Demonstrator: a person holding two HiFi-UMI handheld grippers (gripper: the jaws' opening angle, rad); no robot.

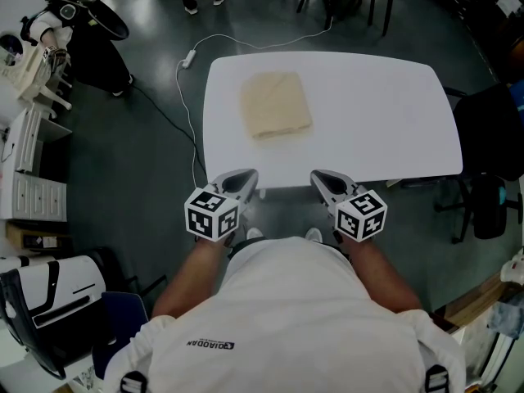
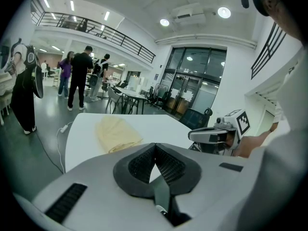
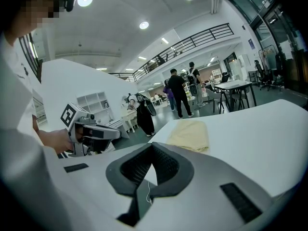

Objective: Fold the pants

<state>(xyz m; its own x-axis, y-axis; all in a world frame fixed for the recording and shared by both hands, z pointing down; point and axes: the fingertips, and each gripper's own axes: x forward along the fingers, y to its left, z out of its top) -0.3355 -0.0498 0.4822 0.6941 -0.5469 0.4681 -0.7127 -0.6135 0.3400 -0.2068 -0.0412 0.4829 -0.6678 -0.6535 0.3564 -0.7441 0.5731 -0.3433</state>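
Findings at this moment:

1. Left tongs (image 1: 243, 176): held level with the near edge of the table (image 1: 372, 113), towards its left half. In the left gripper view the 2 ribbed pads meet at their tips. Tongs are together with nothing between them.

2. Right tongs (image 1: 322, 177): held at the same near edge, beside the left tongs with a gap between the 2. In the right gripper view the pads meet at the tips. Tongs are together and empty. A thin pale thread hangs just below the pads.

3. Pants (image 1: 277, 105): cream cloth, lying flat on the table as a compact, roughly rectangular bundle. It sits on the left part of the table top, towards the far edge. It is well apart from both tongs and touched by neither.

4. Table: white top with rounded corners. The pants are the only item on it.

5. Surroundings: a white cable (image 1: 190, 64) runs across the dark floor (image 1: 123, 187) past the table's far left corner. A dark chair (image 1: 490, 133) stands at the right end of the table. Several people (image 2: 79, 78) stand well beyond the table, seen in both gripper views.
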